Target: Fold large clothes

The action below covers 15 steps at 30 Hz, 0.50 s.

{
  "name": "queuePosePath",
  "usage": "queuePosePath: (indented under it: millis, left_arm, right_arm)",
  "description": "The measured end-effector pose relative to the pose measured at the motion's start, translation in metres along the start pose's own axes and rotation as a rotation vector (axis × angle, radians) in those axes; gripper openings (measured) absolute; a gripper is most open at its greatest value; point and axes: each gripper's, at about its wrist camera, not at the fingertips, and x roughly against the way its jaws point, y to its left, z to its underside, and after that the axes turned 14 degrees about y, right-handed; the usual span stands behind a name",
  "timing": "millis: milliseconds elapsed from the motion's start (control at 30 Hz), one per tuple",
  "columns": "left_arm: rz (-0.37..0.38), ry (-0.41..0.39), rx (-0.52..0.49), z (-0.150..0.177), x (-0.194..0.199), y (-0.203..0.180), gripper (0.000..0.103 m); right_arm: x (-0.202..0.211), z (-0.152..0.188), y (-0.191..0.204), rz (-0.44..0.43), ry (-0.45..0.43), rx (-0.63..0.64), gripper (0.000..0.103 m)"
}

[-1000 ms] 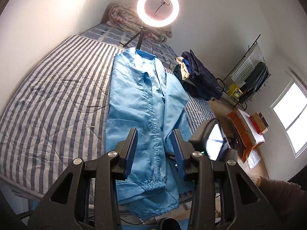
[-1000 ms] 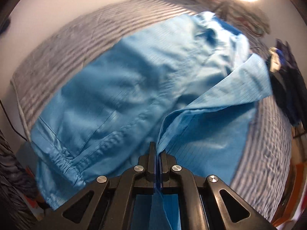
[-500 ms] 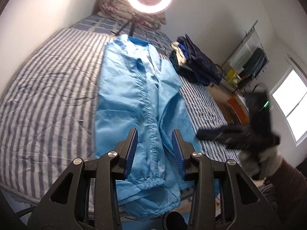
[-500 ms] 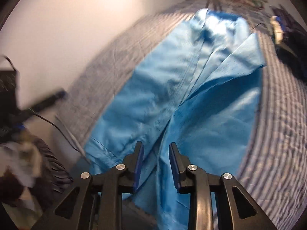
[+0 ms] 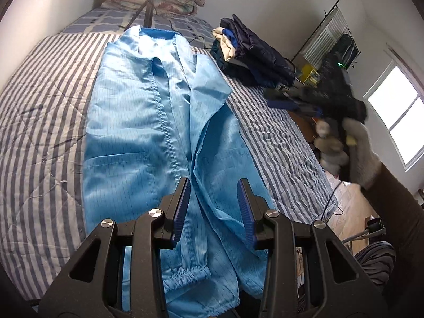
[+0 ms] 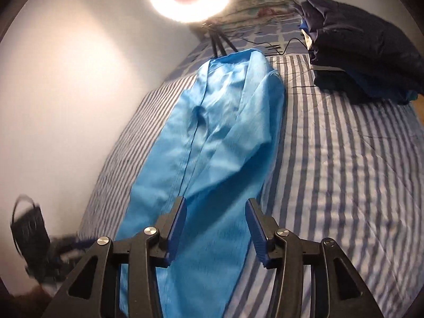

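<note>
The right gripper (image 6: pixel 216 228), clamped on the blue garment (image 5: pixel 148 137) a second ago, has let go, jaws opening and empty, leaving its right panel folded inward mid-bed, while the left gripper (image 5: pixel 213 209) hovers part-open, empty.

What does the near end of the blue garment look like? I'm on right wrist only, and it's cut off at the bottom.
Observer: The blue garment ends in a gathered elastic cuff, which lies by the near edge of the bed.
Operator: Are the left tongs holding anything? They're just a blur for me.
Observer: No. The left tongs are open with nothing between the pads, and the garment lies below them.
Operator: What's past the right side of the bed?
Observer: A bright window and, further back, a clothes rack against the wall.
</note>
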Motion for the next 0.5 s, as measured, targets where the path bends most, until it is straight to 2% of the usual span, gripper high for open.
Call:
queuePosePath:
  millis: [133, 333, 367, 400, 500]
  left_arm:
    - [0.021, 0.009, 0.037, -0.003, -0.006, 0.010, 0.037]
    - [0.028, 0.009, 0.034, -0.007, -0.008, 0.014, 0.037]
    - [0.037, 0.013, 0.035, -0.007, -0.009, 0.015, 0.037]
    - [0.044, 0.015, 0.036, -0.008, -0.010, 0.015, 0.037]
    - [0.071, 0.019, 0.038, -0.010, -0.011, 0.014, 0.037]
  right_arm:
    - [-0.037, -0.034, -0.022, -0.026, -0.006, -0.072, 0.055]
    - [-0.071, -0.062, -0.062, -0.056, -0.034, -0.203, 0.058]
    - [-0.074, -0.065, -0.065, -0.059, -0.033, -0.207, 0.054]
    - [-0.078, -0.070, -0.066, -0.068, -0.027, -0.205, 0.035]
    - [-0.084, -0.084, -0.057, -0.120, -0.037, -0.189, 0.015]
